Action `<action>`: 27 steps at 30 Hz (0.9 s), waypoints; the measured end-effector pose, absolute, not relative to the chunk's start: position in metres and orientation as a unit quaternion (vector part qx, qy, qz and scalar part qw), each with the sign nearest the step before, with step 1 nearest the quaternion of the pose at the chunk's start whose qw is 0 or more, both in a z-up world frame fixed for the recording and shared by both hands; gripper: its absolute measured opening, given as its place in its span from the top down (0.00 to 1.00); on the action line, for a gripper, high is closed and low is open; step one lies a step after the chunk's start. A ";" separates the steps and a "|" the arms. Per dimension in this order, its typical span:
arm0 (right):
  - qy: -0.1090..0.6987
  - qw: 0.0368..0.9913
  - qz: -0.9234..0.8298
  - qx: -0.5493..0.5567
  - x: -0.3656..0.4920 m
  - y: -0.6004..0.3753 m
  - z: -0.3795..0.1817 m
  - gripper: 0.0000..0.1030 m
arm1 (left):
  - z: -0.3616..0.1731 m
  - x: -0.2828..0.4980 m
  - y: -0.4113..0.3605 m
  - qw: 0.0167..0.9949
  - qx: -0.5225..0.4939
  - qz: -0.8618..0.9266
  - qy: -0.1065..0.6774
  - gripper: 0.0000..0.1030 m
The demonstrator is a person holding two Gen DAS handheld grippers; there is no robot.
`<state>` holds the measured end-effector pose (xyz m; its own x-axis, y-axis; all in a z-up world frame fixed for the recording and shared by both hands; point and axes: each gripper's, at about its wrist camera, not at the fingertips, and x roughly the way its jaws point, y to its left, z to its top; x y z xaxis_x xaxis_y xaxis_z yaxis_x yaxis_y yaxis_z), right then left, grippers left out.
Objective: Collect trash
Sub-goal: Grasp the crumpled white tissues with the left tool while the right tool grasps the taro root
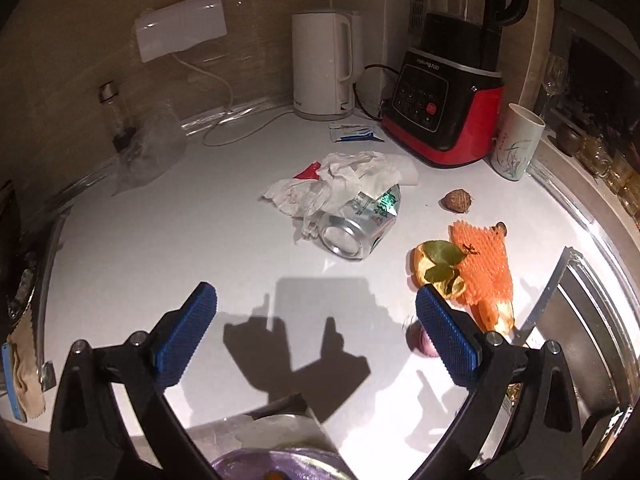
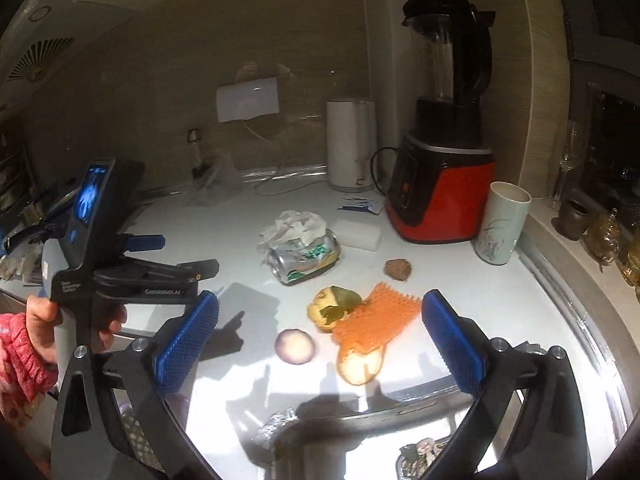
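Observation:
Trash lies on the white counter (image 1: pixel 160 240): a crushed can (image 1: pixel 360 224) under crumpled tissue (image 1: pixel 344 184), orange peel with green leaves (image 1: pixel 438 270), an orange foam fruit net (image 1: pixel 484 264), a brown nut shell (image 1: pixel 456 201) and a purple onion slice (image 2: pixel 295 346). My left gripper (image 1: pixel 316 322) is open and empty, above the counter short of the can. My right gripper (image 2: pixel 320 334) is open and empty, hovering over the onion slice, peel (image 2: pixel 332 308) and net (image 2: pixel 372 320). The can (image 2: pixel 304 260) lies farther back. The left gripper also shows in the right wrist view (image 2: pixel 160 256), at the left.
At the back stand a white kettle (image 1: pixel 322 64), a red and black blender (image 1: pixel 448 112) and a ceramic cup (image 1: pixel 516 142). A white sponge (image 2: pixel 358 234) lies near the blender. A sink edge (image 1: pixel 560 312) is at the right. A bag-lined bin (image 1: pixel 276 464) is below.

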<state>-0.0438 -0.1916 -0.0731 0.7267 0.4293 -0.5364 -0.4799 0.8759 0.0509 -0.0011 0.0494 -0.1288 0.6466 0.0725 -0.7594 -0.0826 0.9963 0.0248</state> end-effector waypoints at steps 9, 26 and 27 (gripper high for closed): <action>0.312 0.927 0.203 -0.038 -0.001 -0.205 -0.104 0.02 | -0.159 0.122 0.036 0.898 0.029 0.014 0.439 0.07; 0.343 0.916 0.206 -0.018 0.054 -0.206 -0.140 0.02 | -0.175 0.150 0.055 0.892 0.015 0.005 0.452 0.91; 0.344 0.915 0.210 -0.023 0.062 -0.204 -0.142 0.02 | -0.170 0.147 0.056 0.895 0.012 0.004 0.446 0.91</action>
<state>0.0622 -0.2045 -0.1419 0.6755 0.3689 -0.6385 -0.4005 0.9106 0.1024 0.1474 0.0563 -0.1697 0.6022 0.0169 -0.7981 0.0039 0.9997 0.0241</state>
